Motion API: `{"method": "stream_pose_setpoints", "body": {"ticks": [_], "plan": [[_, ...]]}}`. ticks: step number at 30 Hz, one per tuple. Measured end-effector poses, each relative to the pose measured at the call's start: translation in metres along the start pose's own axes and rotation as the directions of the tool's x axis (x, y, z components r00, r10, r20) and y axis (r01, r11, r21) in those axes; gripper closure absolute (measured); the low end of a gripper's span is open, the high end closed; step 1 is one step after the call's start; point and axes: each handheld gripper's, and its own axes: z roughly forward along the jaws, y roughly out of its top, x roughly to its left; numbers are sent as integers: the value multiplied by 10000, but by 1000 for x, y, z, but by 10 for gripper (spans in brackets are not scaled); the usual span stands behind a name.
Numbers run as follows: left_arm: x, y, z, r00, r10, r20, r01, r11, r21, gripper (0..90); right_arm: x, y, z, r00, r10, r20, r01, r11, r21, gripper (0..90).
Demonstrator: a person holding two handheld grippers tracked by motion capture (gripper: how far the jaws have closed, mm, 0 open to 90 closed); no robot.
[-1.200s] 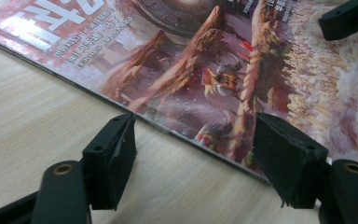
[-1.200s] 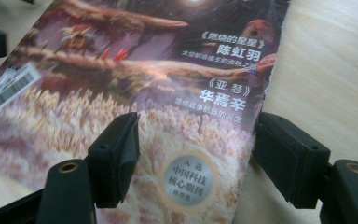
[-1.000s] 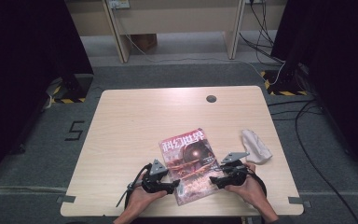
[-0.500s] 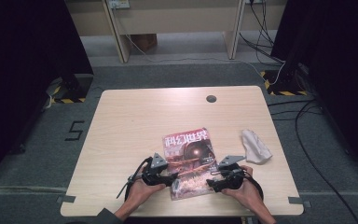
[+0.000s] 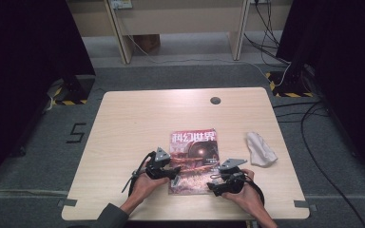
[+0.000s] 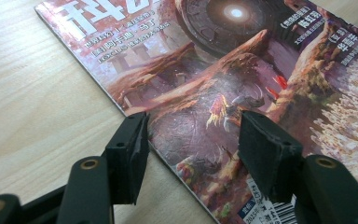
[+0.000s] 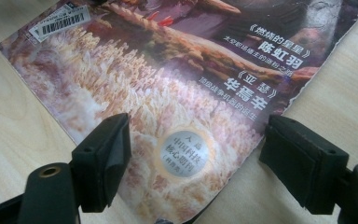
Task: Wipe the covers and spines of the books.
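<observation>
A magazine [image 5: 193, 161] with a reddish cover and white title lies flat on the wooden table [image 5: 138, 123], near its front edge. My left gripper [image 5: 173, 172] rests at the magazine's left edge. In the left gripper view the magazine [image 6: 223, 60] runs under the left gripper [image 6: 193, 130], whose jaws straddle that edge, open after closing a little, with no pad pressing on the cover. My right gripper [image 5: 212, 186] is at the lower right corner. In the right gripper view the right gripper [image 7: 196, 135] stands over the magazine [image 7: 168, 60], its jaws open after widening, nothing gripped.
A crumpled white cloth [image 5: 260, 148] lies on the table to the right of the magazine. A dark round cable hole [image 5: 215, 100] sits near the far edge. Cables run over the floor at the right, and desk legs stand beyond the table.
The magazine has turned a little and lies squarer to the table. My left gripper has slid rightward to the magazine's left edge. The right hand has barely moved.
</observation>
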Motion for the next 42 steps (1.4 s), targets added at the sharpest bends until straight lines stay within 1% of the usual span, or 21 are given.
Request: {"method": "stream_pose_setpoints", "body": {"ticks": [2, 4, 6, 9, 10, 12, 13, 14, 15, 18, 21, 22, 23, 25, 27, 29, 30, 32, 36, 38, 42], "plan": [[1, -1, -2, 9999, -20, -115, 20, 10000, 16, 426, 1, 1, 1, 10000, -33, -40, 33, 10000, -9, 239], [3, -1, -4, 9997, 72, -245, -71, 10000, 43, 424, 3, 3, 3, 9999, -103, -45, 103, 9999, -26, 238], [6, -2, -5, 9995, 7, -316, -5, 10000, 43, 418, 5, 5, 6, 9998, -145, -130, 145, 9999, -35, 238], [9, -3, -6, 9994, -115, -318, 118, 9999, 97, 410, 7, 8, 8, 9994, -273, -227, 272, 9996, -42, 244], [9, -3, -6, 9994, -183, -293, 185, 9998, 66, 402, 7, 8, 8, 9992, -317, -228, 316, 9995, -46, 259], [8, -4, -6, 9994, -248, -236, 250, 9997, 83, 379, 5, 9, 7, 9992, -357, -169, 355, 9993, -145, 320], [7, -4, -6, 9995, -245, -211, 246, 9997, 56, 368, 3, 9, 5, 9991, -356, -229, 351, 9991, -236, 325], [6, -5, -7, 9996, -199, -189, 201, 9998, 76, 360, 2, 9, 3, 9994, -236, -266, 228, 9993, -298, 322], [5, -5, -8, 9996, -216, -160, 217, 9998, 50, 354, 0, 9, 1, 9996, -186, -228, 179, 9994, -302, 321], [2, -8, -13, 9997, -228, -122, 228, 9997, -41, 315, -9, 8, -4, 9999, -135, 56, 137, 9990, -420, 315], [1, -10, -19, 9996, -256, -127, 254, 9995, -212, 290, -19, 8, -9, 9997, 217, 98, -209, 9974, -692, 303], [0, -11, -21, 9996, -268, -110, 265, 9993, -278, 282, -22, 8, -11, 9995, 264, 170, -252, 9973, -685, 293], [0, -12, -23, 9996, -272, -99, 268, 9991, -327, 273, -25, 8, -13, 9993, 222, 290, -200, 9972, -726, 292], [0, -14, -29, 9995, -305, -107, 300, 9988, -376, 258, -30, 7, -16, 9976, 126, 680, -72, 9968, -791, 277], [-1, -19, -34, 9993, -375, -68, 372, 9984, -415, 249, -36, 7, -19, 9968, 198, 775, -131, 9962, -866, 256], [-1, -22, -39, 9993, -374, -56, 372, 9984, -428, 248, -41, 7, -24, 9954, 228, 928, -134, 9949, -1004, 255], [-1, -24, -41, 9991, -412, -25, 410, 9981, -467, 248, -44, 7, -26, 9939, 237, 1074, -117, 9938, -1107, 258], [-1, -27, -46, 9990, -445, -2, 444, 9977, -519, 247, -49, 7, -30, 9907, 488, 1268, -324, 9912, -1283, 267], [0, -33, -54, 9987, -499, -55, 494, 9965, -670, 245, -60, 5, -36, 9827, 603, 1753, -376, 9908, -1301, 275], [0, -35, -57, 9987, -504, -21, 502, 9970, -585, 244, -65, 4, -39, 9793, 784, 1865, -530, 9891, -1372, 281], [-1, -39, -61, 9985, -542, 32, 543, 9966, -625, 242, -75, 2, -46, 9715, 1003, 2149, -682, 9860, -1520, 288]]}}
